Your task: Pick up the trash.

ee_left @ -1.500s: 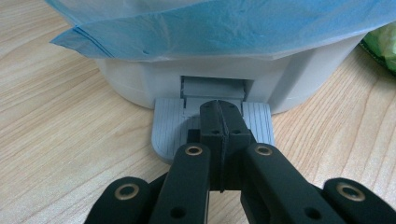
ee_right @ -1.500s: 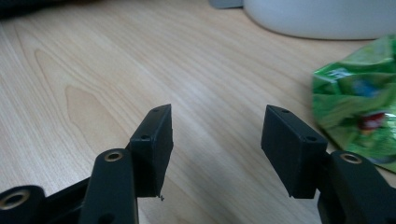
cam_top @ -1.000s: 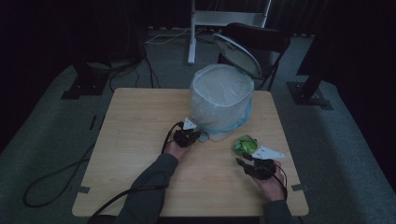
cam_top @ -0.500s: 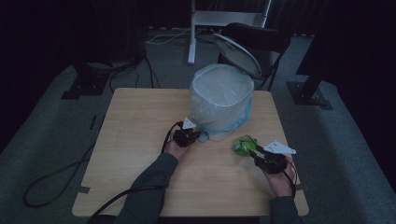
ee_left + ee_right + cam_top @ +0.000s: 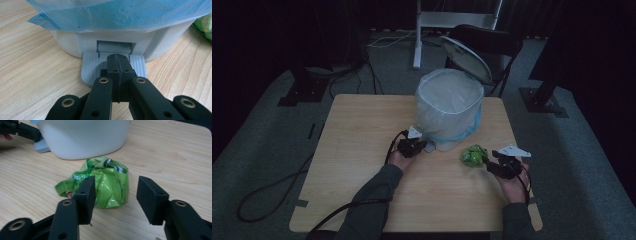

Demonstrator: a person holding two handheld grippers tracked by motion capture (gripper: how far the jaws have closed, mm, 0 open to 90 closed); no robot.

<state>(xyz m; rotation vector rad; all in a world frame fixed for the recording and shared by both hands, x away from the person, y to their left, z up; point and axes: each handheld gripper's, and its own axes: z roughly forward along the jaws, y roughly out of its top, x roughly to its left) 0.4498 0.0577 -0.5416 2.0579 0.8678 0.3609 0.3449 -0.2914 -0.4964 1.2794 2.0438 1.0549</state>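
Green, crumpled foil makes up the wrapper (image 5: 102, 186) that lies on the wooden table (image 5: 357, 145), just in front of the white pedal bin (image 5: 449, 107) and to the right of its base in the high view. The right gripper (image 5: 113, 195) points at it from close by; its jaws have just been opening and now stand apart with a clear gap, the wrapper lying beyond the tips rather than between the pads, and nothing is pinched. In the high view the same gripper (image 5: 492, 161) sits beside the wrapper (image 5: 474, 155), near the table's right edge, though the dim light there makes it hard to say whether a tip brushes the foil. The left gripper (image 5: 117, 67) has its jaws pressed together with no gap, the tips resting on the ribbed grey pedal (image 5: 90, 70) at the foot of the bin. A pale blue bin liner (image 5: 120, 15) folds over the bin's rim and hangs down its side above the pedal. From above, the left gripper (image 5: 418, 146) lies against the bin's lower front, with its cable trailing back along the sleeve.
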